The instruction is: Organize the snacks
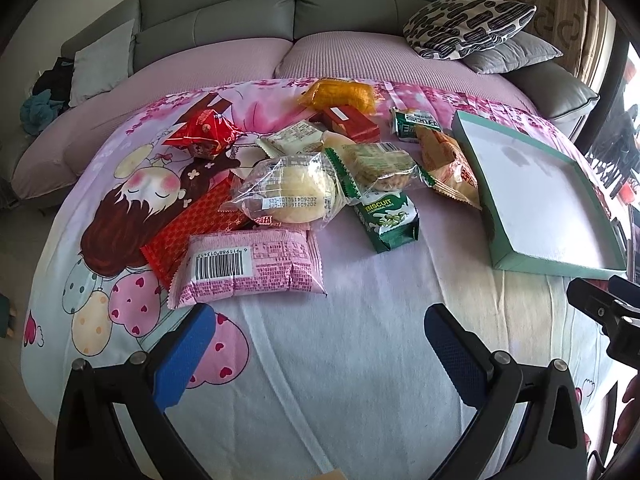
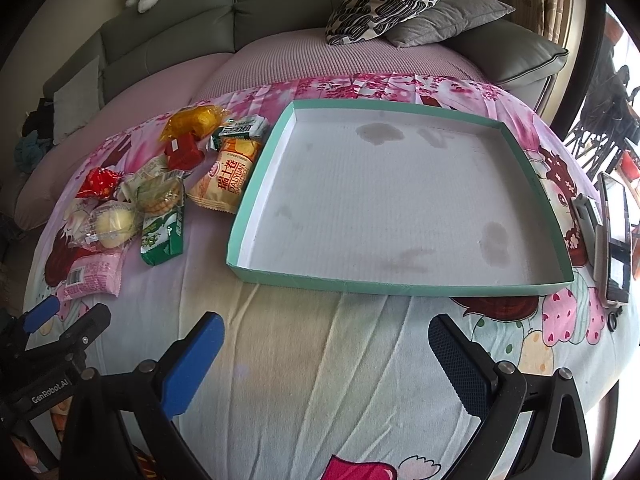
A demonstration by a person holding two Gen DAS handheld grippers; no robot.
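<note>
Snacks [image 1: 280,184] heaped at twelve o'clock from left gripper [image 1: 316,344], nearer than right gripper [image 2: 326,356] facing tray [image 2: 400,286]; both spread apart, empty.

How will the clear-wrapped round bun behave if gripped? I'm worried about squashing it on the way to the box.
The round bun looks soft and puffy, so it would probably dent under firm jaws. Its loose, glossy clear wrapper may well slip or crinkle. It rests on other packets, so lifting it could shift them. Both grippers are open and empty.
</note>
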